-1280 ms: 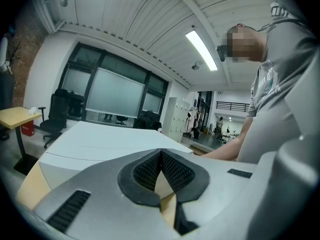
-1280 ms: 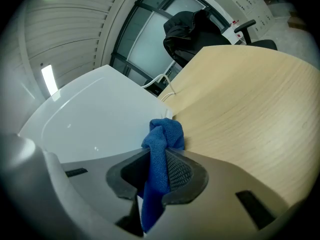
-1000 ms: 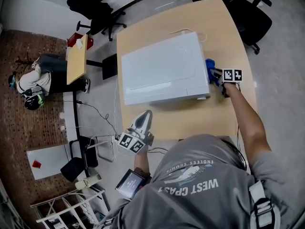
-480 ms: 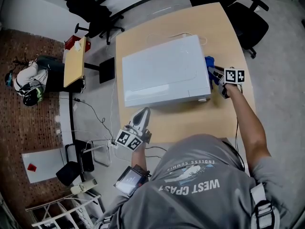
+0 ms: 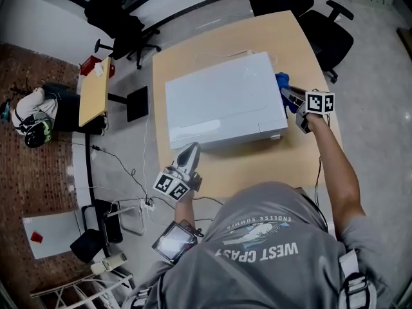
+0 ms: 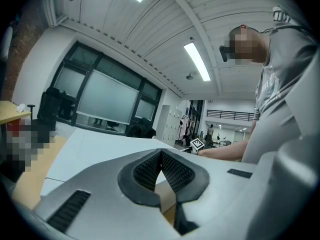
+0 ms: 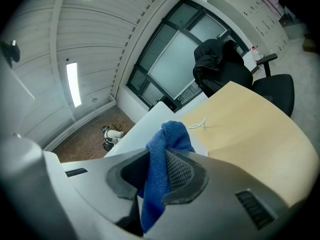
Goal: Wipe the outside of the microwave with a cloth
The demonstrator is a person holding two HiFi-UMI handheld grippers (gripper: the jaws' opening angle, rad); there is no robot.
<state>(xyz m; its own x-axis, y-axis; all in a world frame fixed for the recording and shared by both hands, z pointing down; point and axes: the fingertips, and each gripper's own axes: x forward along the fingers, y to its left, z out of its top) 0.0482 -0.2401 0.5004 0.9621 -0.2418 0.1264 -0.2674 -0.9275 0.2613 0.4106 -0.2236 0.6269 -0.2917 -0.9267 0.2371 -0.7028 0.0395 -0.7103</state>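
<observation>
Right gripper climbs the microwave's side with the cloth; left gripper drifts in.

The right gripper rises beside the right wall of the microwave, by the table's right edge. This brings the blue cloth from partway down that wall up to its top edge and a little further toward the back. The left gripper, at the table's front edge, slides slightly toward the microwave's front left corner, its tip now closer to the front face.
</observation>
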